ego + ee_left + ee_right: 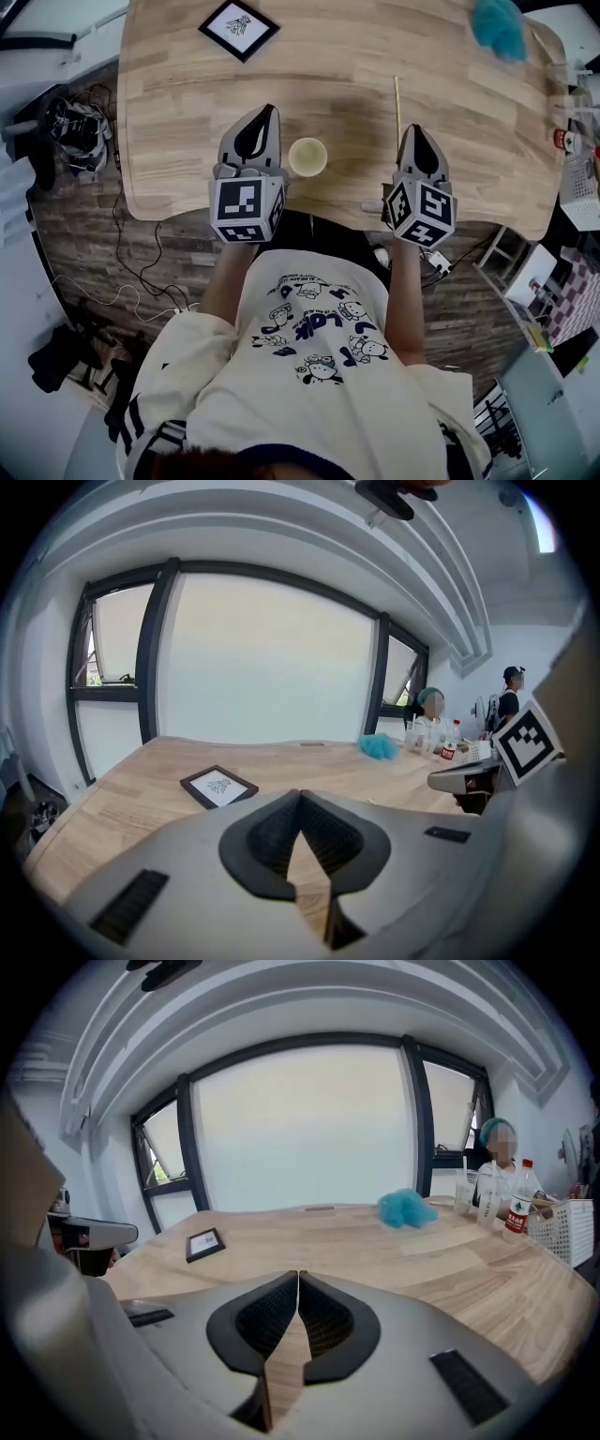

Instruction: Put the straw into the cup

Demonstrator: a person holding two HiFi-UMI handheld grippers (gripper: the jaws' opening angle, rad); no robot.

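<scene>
Nearest, by the tabletop (169, 112) edge, the left hand-held gripper (268, 111) and the right hand-held gripper (412, 128) are each seen pressed together at the tips, with nothing pinched. The cup (307, 157) is stood upright between them, closer to the left one. The straw (397, 108) is laid flat just ahead of the right one, its long axis pointing away from the person, so the right is judged nearer. Its near end is hard to separate from the jaw tip, and it is shown in neither gripper view.

Your L gripper (267, 112) and R gripper (413, 131) both point fwd, side by side, jaws tip-to-tip w/ nothing between. Forearms (405, 291) roughly parallel.
</scene>
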